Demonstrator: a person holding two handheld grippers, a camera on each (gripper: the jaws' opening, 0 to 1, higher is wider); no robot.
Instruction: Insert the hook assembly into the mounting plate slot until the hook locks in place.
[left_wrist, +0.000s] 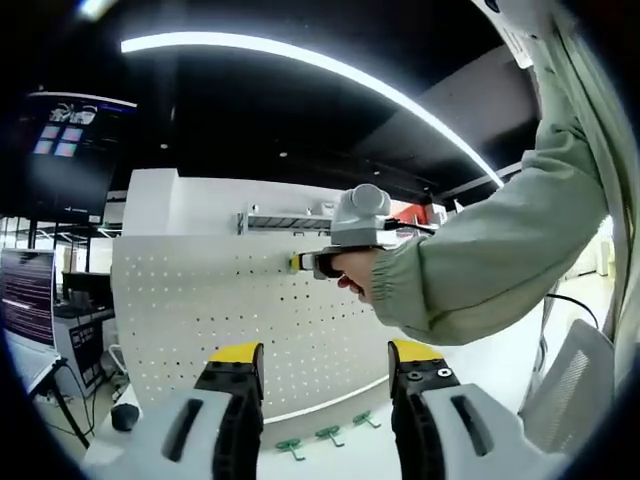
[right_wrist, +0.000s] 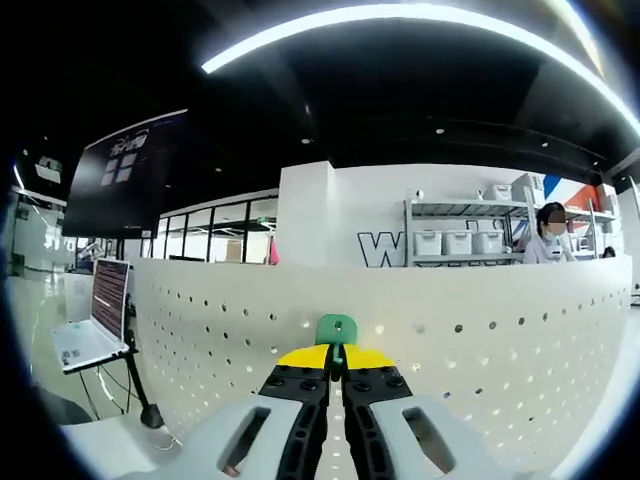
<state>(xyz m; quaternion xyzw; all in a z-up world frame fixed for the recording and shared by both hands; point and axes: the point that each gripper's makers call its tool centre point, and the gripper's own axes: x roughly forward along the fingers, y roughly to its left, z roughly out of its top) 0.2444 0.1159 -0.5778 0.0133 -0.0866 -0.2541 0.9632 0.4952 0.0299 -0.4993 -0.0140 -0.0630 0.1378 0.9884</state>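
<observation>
Almost there: green hook at the white board, but it could still slip.

Right tongs (right_wrist: 336, 357) are pinched tight on a green hook (right_wrist: 336, 328), and its top sits right up against the white board with holes (right_wrist: 480, 340); I cannot tell if the hook is in a hole yet. In the left gripper view, the right tongs (left_wrist: 303, 262) reach to the board (left_wrist: 190, 300) high up, with the person's sleeve (left_wrist: 480, 260) behind them. Left tongs (left_wrist: 325, 365) are spread wide and hold nothing, low in front of the board. Three more green hooks (left_wrist: 328, 435) lie on the table (left_wrist: 340, 462) by the foot of the board. If the hook goes in crooked, I think it will jam or not lock. If the squeeze lets go too soon, it may drop. A hard push could also rock the board, since nothing holds it steady.
</observation>
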